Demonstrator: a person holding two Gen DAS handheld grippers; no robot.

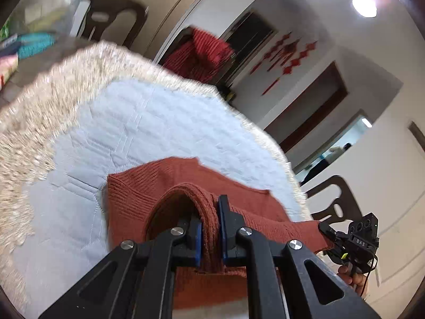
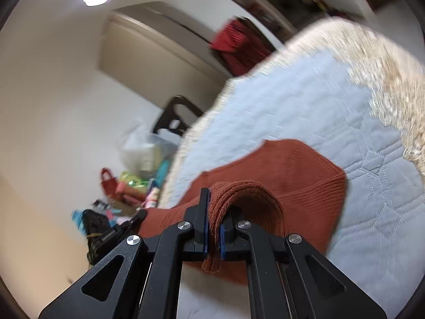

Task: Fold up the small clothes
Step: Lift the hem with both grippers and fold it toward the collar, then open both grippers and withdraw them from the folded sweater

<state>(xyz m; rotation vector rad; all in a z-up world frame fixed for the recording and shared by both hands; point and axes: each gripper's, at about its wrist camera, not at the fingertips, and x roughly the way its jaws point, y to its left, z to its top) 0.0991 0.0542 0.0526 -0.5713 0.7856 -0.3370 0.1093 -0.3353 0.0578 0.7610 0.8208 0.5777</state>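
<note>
- Quilted pale-blue padding (image 1: 148, 133) with a shaggy cream fringe (image 1: 53, 98) is covering the desk, and a white-walled room with dark chairs is being seen blurred behind it.
- A small rust-red knitted garment (image 1: 148, 186) is being held over the near part of that padding, its far portion lying on the quilt and its near edge lifted.
- The garment's ribbed edge is being pinched in the closed left hand-held gripper (image 1: 211, 228), and another bunch of the same edge is being clamped in the closed right hand-held gripper (image 2: 213, 228).
- The step in hand is judged to be a fold, the lifted edge being carried across the part that is lying flat.
- Both grips are best being kept level with each other, so that the carried edge is staying straight.
- The cloth is best being kept lightly taut between the grippers, since slack knit is likely to be bunching.
- The pinches should be kept firm until the edge is lying over the far hem (image 2: 292, 146).
</note>
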